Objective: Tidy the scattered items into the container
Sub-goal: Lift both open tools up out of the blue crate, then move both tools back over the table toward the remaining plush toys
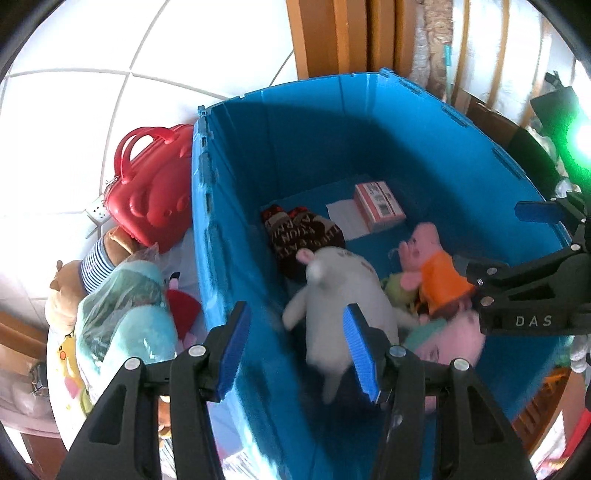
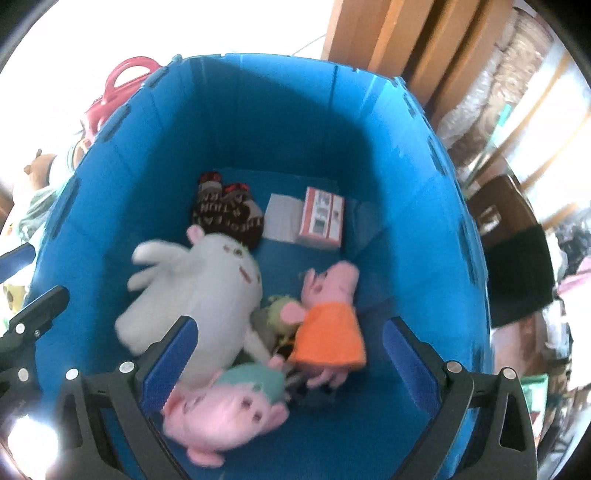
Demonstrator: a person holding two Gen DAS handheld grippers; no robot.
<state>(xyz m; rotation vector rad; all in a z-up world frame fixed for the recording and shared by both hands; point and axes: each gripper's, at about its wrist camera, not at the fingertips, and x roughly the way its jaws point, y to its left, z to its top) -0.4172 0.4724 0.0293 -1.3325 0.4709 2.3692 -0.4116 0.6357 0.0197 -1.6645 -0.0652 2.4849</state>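
A tall blue bin (image 1: 258, 155) (image 2: 258, 110) holds a white plush (image 1: 340, 295) (image 2: 199, 288), a pink pig plush in an orange dress (image 1: 432, 269) (image 2: 328, 325), a second pink pig plush (image 2: 221, 417), dark patterned socks (image 1: 303, 236) (image 2: 225, 214) and a red-and-white box (image 1: 378, 205) (image 2: 321, 218). My left gripper (image 1: 295, 350) is open and empty above the bin's left wall. My right gripper (image 2: 291, 362) is open and empty above the bin; it also shows at the right of the left wrist view (image 1: 535, 258).
Outside the bin's left wall lie a red handbag-shaped case (image 1: 151, 184), a teal plush in plastic wrap (image 1: 125, 314), a brown plush in a striped shirt (image 1: 85, 273) and a yellow plush (image 1: 68, 354) on white floor tiles. Wooden furniture (image 1: 351, 33) stands behind the bin.
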